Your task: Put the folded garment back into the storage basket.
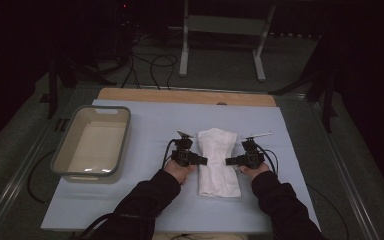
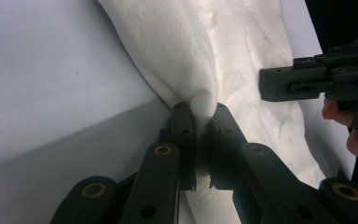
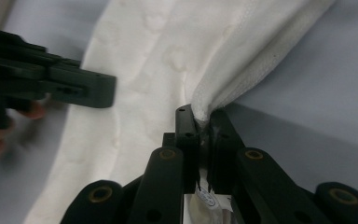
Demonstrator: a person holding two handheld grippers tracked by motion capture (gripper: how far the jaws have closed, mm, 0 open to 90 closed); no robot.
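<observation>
A folded white cloth [image 1: 218, 161] lies on the pale blue mat in the middle of the table. My left gripper [image 1: 203, 160] pinches the cloth's left edge; in the left gripper view its jaws are shut on a bunched fold of the cloth [image 2: 204, 103]. My right gripper [image 1: 229, 161] pinches the opposite edge, and in the right gripper view the hemmed edge of the cloth [image 3: 205, 109] is clamped between its jaws. The two grippers face each other across the cloth, and each gripper view shows the other gripper farther off.
A grey-rimmed beige tub [image 1: 60, 165] stands empty at the left of the pale blue mat [image 1: 150, 125]. A wooden board edge [image 1: 185, 96] runs along the back. Cables and a white frame stand on the floor beyond the table.
</observation>
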